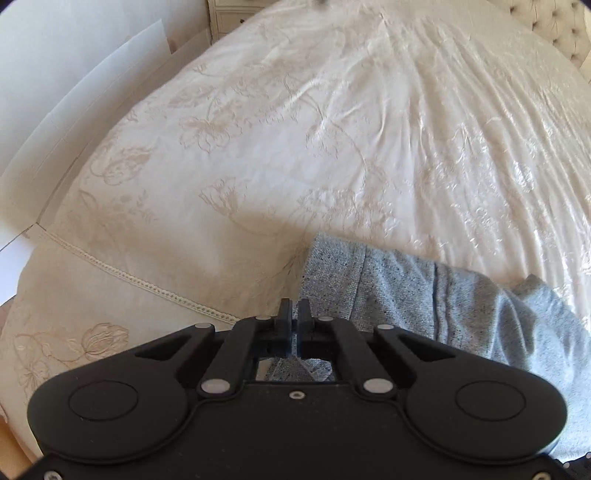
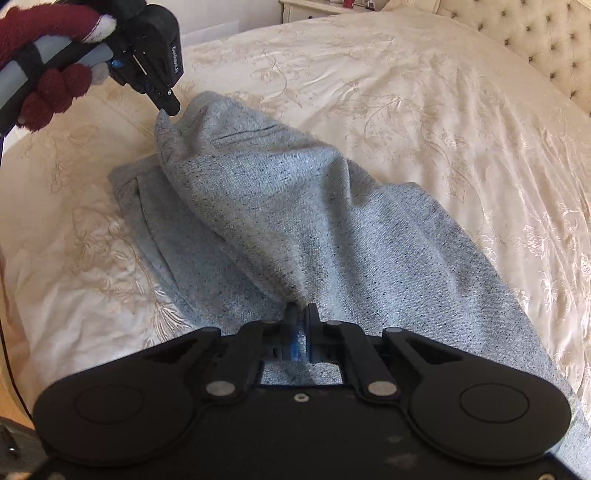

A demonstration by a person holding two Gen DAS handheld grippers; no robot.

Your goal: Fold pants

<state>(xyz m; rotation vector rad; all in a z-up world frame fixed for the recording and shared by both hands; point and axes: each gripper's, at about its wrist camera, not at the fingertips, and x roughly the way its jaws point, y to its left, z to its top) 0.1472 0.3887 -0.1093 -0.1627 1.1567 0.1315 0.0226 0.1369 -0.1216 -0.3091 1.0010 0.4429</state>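
The grey speckled pants (image 2: 280, 206) lie on the cream bedspread, with a lower layer flat on the bed and an upper layer lifted. My left gripper (image 1: 294, 314) is shut on a corner of the pants (image 1: 424, 295), which trail to its right. In the right wrist view the left gripper (image 2: 169, 105) holds that corner raised at the upper left. My right gripper (image 2: 302, 314) is shut on a bunched fold of the pants in the middle, holding it off the bed.
The embroidered cream bedspread (image 1: 295, 129) covers the bed. A tufted headboard (image 2: 535, 40) is at the far right. A white nightstand (image 2: 310, 9) stands beyond the bed. The bed's left edge (image 1: 122, 273) has a lace trim, with a white wall beside it.
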